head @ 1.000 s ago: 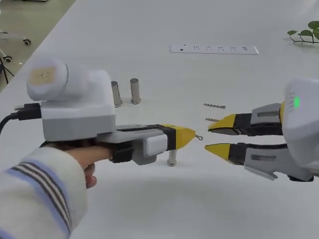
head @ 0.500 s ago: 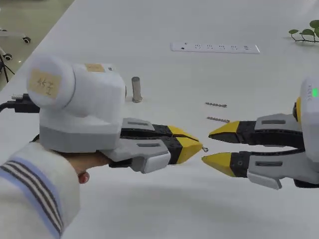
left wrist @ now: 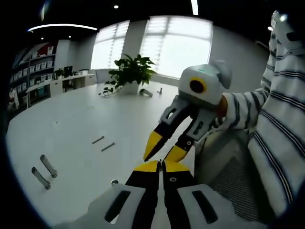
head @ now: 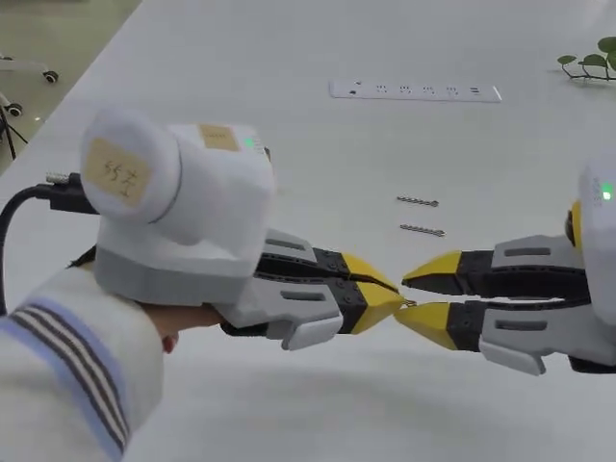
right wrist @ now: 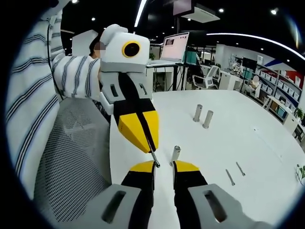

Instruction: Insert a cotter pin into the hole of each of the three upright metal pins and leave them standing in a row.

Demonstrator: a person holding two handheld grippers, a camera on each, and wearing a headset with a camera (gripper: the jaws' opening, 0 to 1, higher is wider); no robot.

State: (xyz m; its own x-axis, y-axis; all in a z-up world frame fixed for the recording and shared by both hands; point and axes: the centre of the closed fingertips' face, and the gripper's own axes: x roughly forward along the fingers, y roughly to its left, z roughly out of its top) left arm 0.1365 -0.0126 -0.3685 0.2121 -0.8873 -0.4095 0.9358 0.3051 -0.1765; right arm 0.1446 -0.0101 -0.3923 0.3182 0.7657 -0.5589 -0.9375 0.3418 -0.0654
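Note:
My left gripper [head: 391, 296] is shut on a thin cotter pin [head: 408, 303] that pokes out of its yellow tips. The right gripper [head: 402, 295] faces it tip to tip, open, its two jaws on either side of the pin's free end. In the right gripper view the cotter pin [right wrist: 155, 161] hangs between my right gripper [right wrist: 164, 167] jaws. One upright metal pin [right wrist: 176, 153] stands just behind them. Two more upright pins [right wrist: 198, 112] [right wrist: 208, 119] stand side by side farther off.
Two loose cotter pins [head: 417, 201] [head: 423, 230] lie on the white table [head: 318, 404] beyond the grippers. A white power strip [head: 414, 92] lies at the back. Plant leaves [head: 589, 65] sit at the far right edge. A striped sleeve [head: 58, 375] holds the left gripper.
The left gripper has moved right and nearer, now covering the upright pins in the head view. Its tip with the cotter pin has come between the right gripper's jaws, whose gap has narrowed.

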